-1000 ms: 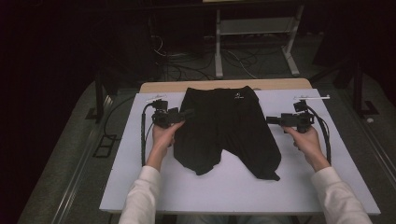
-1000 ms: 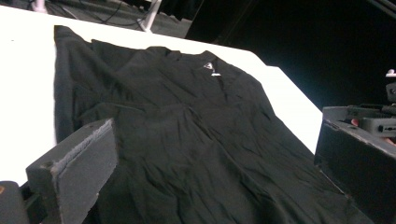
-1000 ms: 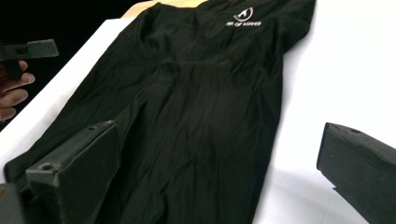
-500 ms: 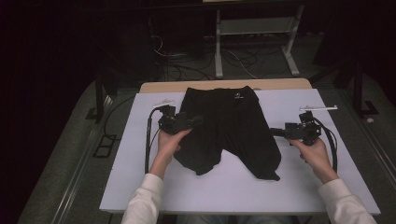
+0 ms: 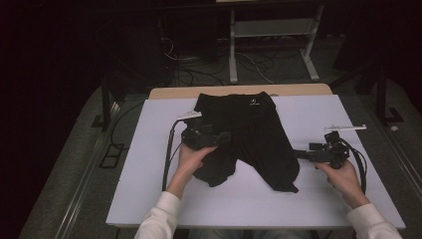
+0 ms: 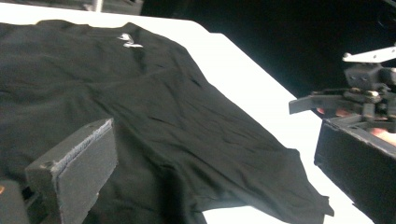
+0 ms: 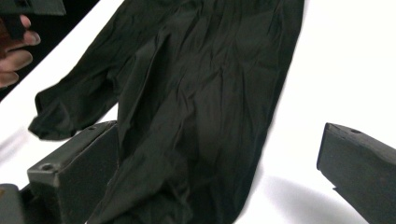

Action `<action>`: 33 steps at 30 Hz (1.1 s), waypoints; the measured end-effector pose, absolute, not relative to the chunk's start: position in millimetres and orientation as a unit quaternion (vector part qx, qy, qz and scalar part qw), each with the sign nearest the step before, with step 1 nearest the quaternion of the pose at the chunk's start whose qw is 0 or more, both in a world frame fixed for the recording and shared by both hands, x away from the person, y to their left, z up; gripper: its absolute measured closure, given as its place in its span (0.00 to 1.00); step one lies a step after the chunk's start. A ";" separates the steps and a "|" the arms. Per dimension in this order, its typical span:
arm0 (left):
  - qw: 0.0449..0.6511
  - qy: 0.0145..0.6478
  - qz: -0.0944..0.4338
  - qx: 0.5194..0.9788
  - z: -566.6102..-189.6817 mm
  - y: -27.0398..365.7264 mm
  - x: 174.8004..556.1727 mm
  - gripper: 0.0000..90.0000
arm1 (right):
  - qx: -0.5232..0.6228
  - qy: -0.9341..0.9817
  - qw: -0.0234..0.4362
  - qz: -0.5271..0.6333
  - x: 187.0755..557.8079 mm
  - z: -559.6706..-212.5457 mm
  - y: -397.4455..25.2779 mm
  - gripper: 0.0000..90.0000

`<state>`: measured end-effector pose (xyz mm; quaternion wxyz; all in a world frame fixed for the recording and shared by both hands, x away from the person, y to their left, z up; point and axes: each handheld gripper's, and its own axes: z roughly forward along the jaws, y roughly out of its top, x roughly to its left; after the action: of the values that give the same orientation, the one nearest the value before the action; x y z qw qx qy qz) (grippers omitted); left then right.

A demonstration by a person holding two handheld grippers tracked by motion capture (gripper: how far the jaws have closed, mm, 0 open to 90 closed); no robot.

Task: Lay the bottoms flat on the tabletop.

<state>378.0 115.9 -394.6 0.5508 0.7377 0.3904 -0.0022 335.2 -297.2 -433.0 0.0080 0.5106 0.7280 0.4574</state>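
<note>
both grippers spread: left gripper (image 5: pixel 226 138) over black shorts (image 5: pixel 249 134), right gripper (image 5: pixel 298 154) at their edge.

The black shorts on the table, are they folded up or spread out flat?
Spread out. The black shorts lie flat on the white table, waistband at the far edge and both legs apart toward the person, creased but not folded.

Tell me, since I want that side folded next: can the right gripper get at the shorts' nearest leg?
Probably yes: the right gripper is open beside the shorts, with bare table around and nothing between.

White table top (image 5: pixel 308 114); floor cables (image 5: pixel 199 74) behind.
</note>
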 end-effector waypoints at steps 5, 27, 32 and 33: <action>0.545 0.366 -0.021 0.754 -400.1 94.6 363.5 0.00 | 0.504 0.737 0.007 0.451 323.9 -434.5 -297.0 0.00; 0.460 0.246 -0.110 0.846 -444.2 -5.7 313.2 0.04 | 0.500 0.762 -0.001 0.411 316.3 -450.5 -298.7 0.30; 0.465 0.241 -0.101 0.846 -452.8 -8.8 309.3 0.16 | 0.495 0.768 -0.002 0.406 316.9 -452.7 -294.9 0.33; 0.467 0.240 -0.102 0.845 -454.0 -9.4 309.0 0.18 | 0.494 0.770 -0.003 0.404 317.3 -453.5 -294.2 0.34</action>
<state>309.0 -9.4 -454.0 0.4667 0.8450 0.2402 -0.1025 317.3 -294.2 -453.5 -0.0029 0.4936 0.7700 0.4044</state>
